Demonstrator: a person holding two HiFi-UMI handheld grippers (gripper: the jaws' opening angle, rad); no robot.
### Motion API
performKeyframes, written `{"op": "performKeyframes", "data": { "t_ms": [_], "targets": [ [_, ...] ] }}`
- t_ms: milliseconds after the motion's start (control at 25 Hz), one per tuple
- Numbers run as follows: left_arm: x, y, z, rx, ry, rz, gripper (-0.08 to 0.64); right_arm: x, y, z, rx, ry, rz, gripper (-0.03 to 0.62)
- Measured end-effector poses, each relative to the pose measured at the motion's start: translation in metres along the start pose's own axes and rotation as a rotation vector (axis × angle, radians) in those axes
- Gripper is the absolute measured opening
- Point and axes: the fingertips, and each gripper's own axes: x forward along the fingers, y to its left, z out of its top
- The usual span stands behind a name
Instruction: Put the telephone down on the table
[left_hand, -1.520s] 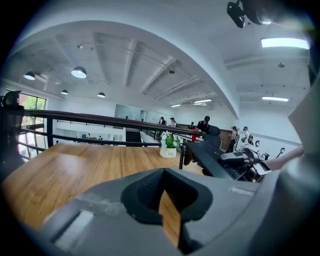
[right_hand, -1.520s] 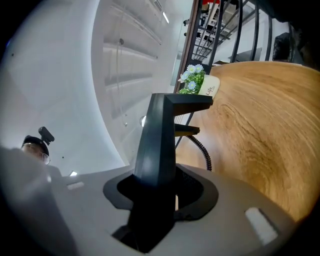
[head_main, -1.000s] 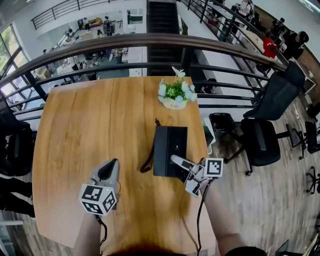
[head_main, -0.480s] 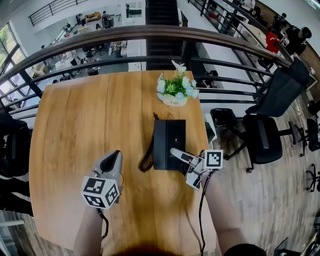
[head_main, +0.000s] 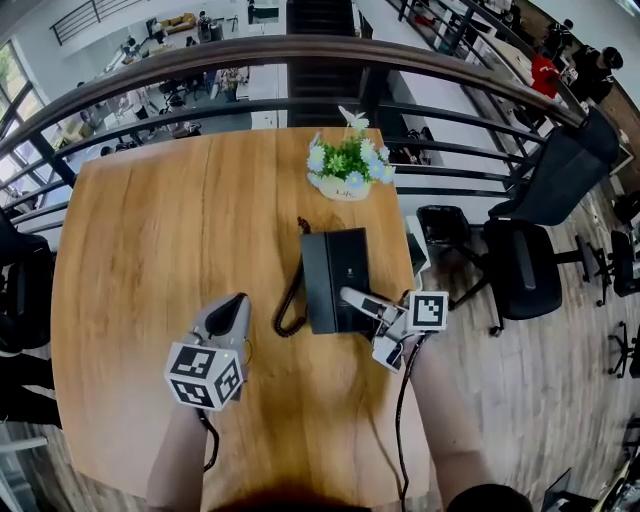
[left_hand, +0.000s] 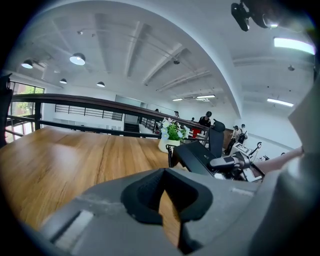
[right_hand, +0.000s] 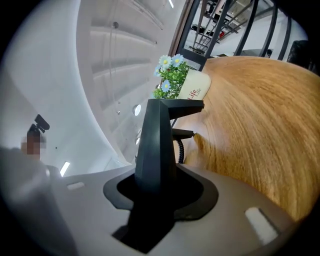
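The black telephone (head_main: 333, 278) hangs low over the wooden table (head_main: 150, 230), right of its middle. Its coiled cord (head_main: 288, 305) loops onto the wood at its left. My right gripper (head_main: 349, 297) is shut on the telephone's near right edge. In the right gripper view the black body (right_hand: 156, 145) stands clamped between the jaws. In the left gripper view the telephone (left_hand: 197, 154) looks tilted, its near side raised. My left gripper (head_main: 231, 304) is shut on nothing, left of the telephone and apart from it, over bare wood.
A white pot of flowers (head_main: 345, 168) stands beyond the telephone near the table's far edge. The table's right edge (head_main: 413, 300) runs close beside my right gripper. A curved railing (head_main: 300, 50) bounds the far side. Black office chairs (head_main: 530, 270) stand to the right.
The telephone has sunk toward the table in my right gripper, and its cord now bunches on the wood. My left gripper has also come down a little.
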Motion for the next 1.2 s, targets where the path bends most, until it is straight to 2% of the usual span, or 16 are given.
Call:
{"op": "performKeyframes", "data": {
  "t_ms": [160,320,560,760,1200],
  "targets": [
    [-0.002,-0.001,-0.004,-0.004,0.005,-0.006,0.002,0.002,0.003,0.0,-0.068,0.006,-0.009,0.164],
    [-0.002,-0.003,-0.007,-0.005,0.014,-0.004,0.002,0.008,0.007,-0.004,-0.083,0.025,-0.016,0.167],
    [-0.004,-0.004,-0.009,-0.006,0.017,-0.004,0.002,0.008,0.007,-0.004,-0.109,-0.002,-0.046,0.167],
    [-0.012,-0.005,-0.009,0.001,0.019,-0.004,0.002,0.004,0.001,-0.006,-0.133,0.001,-0.159,0.169],
    [-0.022,-0.014,-0.01,0.019,0.023,-0.009,0.002,-0.009,-0.016,0.001,-0.268,0.005,-0.373,0.272]
  ]
}}
